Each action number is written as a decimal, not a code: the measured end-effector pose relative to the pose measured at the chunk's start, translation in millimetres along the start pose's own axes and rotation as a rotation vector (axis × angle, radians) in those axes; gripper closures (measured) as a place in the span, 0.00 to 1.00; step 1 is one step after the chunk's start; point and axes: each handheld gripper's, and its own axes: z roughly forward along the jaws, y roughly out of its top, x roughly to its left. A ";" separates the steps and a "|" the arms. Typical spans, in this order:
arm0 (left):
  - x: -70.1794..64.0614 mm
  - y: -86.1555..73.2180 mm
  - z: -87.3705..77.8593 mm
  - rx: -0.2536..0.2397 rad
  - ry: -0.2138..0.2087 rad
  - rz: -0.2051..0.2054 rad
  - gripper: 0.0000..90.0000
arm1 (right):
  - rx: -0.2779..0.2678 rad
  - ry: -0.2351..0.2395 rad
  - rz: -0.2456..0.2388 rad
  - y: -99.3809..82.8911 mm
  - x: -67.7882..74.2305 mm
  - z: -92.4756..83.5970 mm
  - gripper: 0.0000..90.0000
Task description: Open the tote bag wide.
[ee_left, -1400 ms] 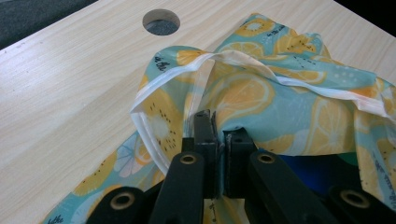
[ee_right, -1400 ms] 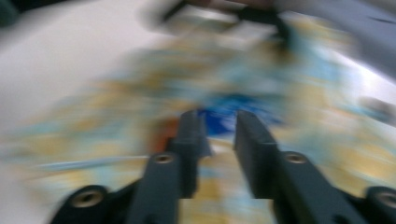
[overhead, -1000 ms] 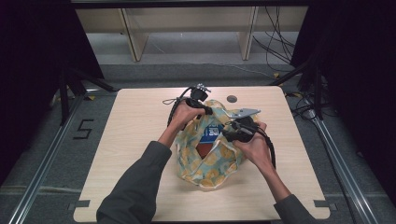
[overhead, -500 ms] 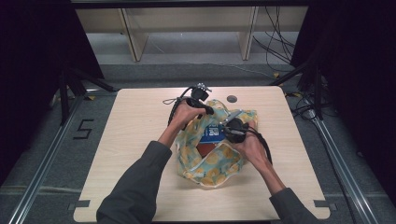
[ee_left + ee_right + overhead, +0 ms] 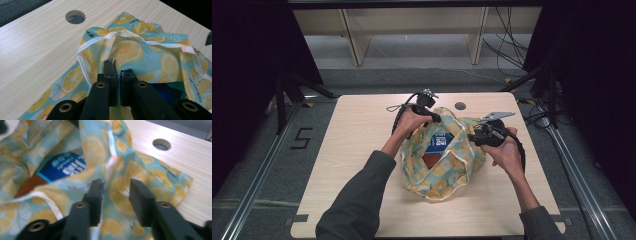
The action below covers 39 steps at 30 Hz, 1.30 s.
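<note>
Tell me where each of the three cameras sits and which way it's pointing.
High view: above the table, looking forward and down; forearms, both hands show.
Left gripper view: on the left gripper, along jaws shut on the lemon-print bag.
Right gripper view: on the right gripper, jaws apart over the bag.
All share the bag; high and right gripper views share the blue packet.

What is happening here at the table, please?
A person works on a lemon-print cloth bag lying on the wooden table. The left gripper is shut on the bag's fabric near its white-edged opening. The right gripper stands over the bag's other side; its jaws have just been opening, and they do not press on the cloth. Inside the open bag a blue package can be seen.
</note>
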 end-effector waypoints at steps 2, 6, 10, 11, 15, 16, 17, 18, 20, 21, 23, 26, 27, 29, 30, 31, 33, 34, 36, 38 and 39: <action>-1.1 0.0 -1.1 -0.002 0.000 -0.002 0.96 | 0.007 -0.011 0.031 5.0 7.1 4.4 0.61; -4.0 0.4 -2.5 -0.009 -0.012 0.007 0.96 | -0.013 -0.042 0.031 18.1 10.5 18.6 0.56; -6.5 0.5 -6.8 -0.014 -0.014 0.025 0.97 | 0.039 -0.064 -0.021 27.7 8.1 29.3 0.94; -7.4 -0.3 -6.9 -0.037 -0.017 0.003 0.98 | 0.031 -0.073 -0.042 26.9 3.5 29.2 0.96; -2.8 -3.6 -10.5 -0.042 -0.014 0.005 0.98 | 0.063 -0.122 -0.030 17.8 -18.3 18.0 0.99; -2.6 -4.2 -9.9 -0.062 -0.023 -0.016 0.98 | 0.066 -0.138 -0.029 13.5 -26.7 16.4 1.00; -2.8 -4.5 -9.6 -0.077 -0.022 -0.026 0.98 | 0.082 -0.148 -0.005 7.6 -36.3 15.2 1.00; -2.9 -4.6 -9.7 -0.082 -0.022 -0.029 0.99 | 0.109 -0.160 0.009 2.1 -44.0 15.2 1.00; -2.4 -3.9 -10.7 -0.064 -0.034 0.001 0.99 | 0.133 -0.164 0.018 -10.9 -56.8 19.3 1.00; -3.5 -3.4 -9.9 -0.070 -0.022 -0.003 0.99 | 0.142 -0.149 0.035 -18.8 -61.9 21.9 1.00; -1.9 -2.3 -7.5 -0.069 -0.038 -0.013 0.99 | 0.154 -0.163 0.008 -32.5 -67.0 27.8 1.00; 2.1 -1.1 -4.9 -0.036 -0.024 -0.003 0.99 | 0.163 -0.135 0.029 -43.1 -64.1 32.3 0.98; 2.4 -0.8 -3.8 -0.052 -0.022 -0.031 0.99 | 0.152 -0.131 0.014 -44.0 -64.4 31.7 0.95; 4.3 -0.6 -4.5 -0.060 -0.025 -0.055 0.98 | 0.133 -0.121 0.034 -41.8 -64.1 23.9 0.91; 7.0 -0.2 -6.4 -0.039 -0.025 -0.039 0.98 | 0.112 -0.114 0.065 -38.1 -63.8 16.4 0.87; 7.0 -0.2 -6.4 -0.039 -0.025 -0.039 0.98 | 0.112 -0.114 0.065 -38.1 -63.8 16.4 0.87; 8.2 0.8 -5.9 -0.046 -0.016 -0.059 0.98 | 0.036 -0.101 0.081 -27.5 -60.4 -5.7 0.83; 6.9 1.1 -3.9 -0.068 -0.017 -0.087 0.98 | -0.026 -0.073 0.077 -20.5 -55.3 -14.5 0.84; 9.8 1.6 -2.6 -0.025 -0.011 -0.054 0.97 | -0.075 -0.027 0.040 -10.6 -39.6 -26.0 0.87; 9.5 2.2 1.5 -0.015 -0.010 -0.055 0.97 | -0.096 0.038 -0.016 -2.2 -18.7 -25.8 0.90; 7.6 2.2 4.6 -0.035 -0.012 -0.079 0.97 | -0.080 0.070 -0.042 1.5 -7.3 -23.1 0.92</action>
